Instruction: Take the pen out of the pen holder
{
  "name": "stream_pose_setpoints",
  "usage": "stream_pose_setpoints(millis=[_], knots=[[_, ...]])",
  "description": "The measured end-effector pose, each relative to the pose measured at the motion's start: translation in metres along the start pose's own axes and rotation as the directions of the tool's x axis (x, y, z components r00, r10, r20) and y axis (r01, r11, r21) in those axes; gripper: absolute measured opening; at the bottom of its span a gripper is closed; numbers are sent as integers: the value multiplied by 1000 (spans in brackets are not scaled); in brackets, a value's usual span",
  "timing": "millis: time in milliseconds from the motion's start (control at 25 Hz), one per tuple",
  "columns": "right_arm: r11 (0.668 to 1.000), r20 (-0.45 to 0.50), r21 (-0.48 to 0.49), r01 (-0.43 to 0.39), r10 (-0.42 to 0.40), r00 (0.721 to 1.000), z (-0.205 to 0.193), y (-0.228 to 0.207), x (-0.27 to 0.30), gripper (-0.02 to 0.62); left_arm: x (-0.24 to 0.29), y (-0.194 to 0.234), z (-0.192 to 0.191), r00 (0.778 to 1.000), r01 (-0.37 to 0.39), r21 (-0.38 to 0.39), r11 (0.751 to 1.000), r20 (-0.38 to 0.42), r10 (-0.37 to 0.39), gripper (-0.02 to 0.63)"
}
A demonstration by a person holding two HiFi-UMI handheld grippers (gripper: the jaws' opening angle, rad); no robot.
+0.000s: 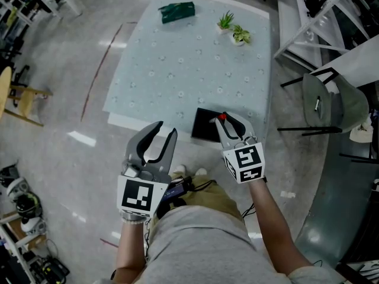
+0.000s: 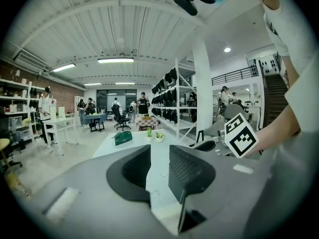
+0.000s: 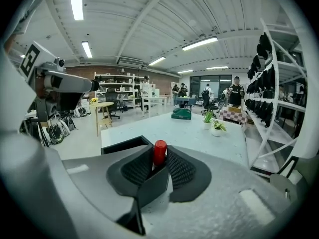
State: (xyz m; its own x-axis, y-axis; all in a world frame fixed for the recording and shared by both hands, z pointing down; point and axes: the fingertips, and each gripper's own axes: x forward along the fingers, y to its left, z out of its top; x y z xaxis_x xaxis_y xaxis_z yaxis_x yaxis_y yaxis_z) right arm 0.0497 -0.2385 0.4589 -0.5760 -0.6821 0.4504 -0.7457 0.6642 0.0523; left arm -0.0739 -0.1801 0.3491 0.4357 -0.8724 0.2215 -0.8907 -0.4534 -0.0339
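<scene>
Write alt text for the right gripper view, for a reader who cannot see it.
The right claw pinches the red top of a pen between its jaws, over a black pen holder at the near edge of a pale table. Two small potted plants and a green package sit at the table's far end.

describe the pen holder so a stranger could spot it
Look at the pale table. The pen holder sits at its near edge, by the right hand-held gripper. It is the only black thing there; the green box and plants sit at the far end.
</scene>
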Motion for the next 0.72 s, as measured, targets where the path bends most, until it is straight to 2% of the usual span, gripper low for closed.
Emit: stream_pose_setpoints(millis=[480, 720], knots=[[999, 23, 42, -7, 6, 1000, 5, 6, -3, 67, -1, 2, 0, 1000, 16, -2, 1000, 6, -16, 115], [998, 44, 54, 18, -20, 999, 13, 2, -9, 66, -1, 1, 3, 999, 34, 1, 999, 16, -34, 115]])
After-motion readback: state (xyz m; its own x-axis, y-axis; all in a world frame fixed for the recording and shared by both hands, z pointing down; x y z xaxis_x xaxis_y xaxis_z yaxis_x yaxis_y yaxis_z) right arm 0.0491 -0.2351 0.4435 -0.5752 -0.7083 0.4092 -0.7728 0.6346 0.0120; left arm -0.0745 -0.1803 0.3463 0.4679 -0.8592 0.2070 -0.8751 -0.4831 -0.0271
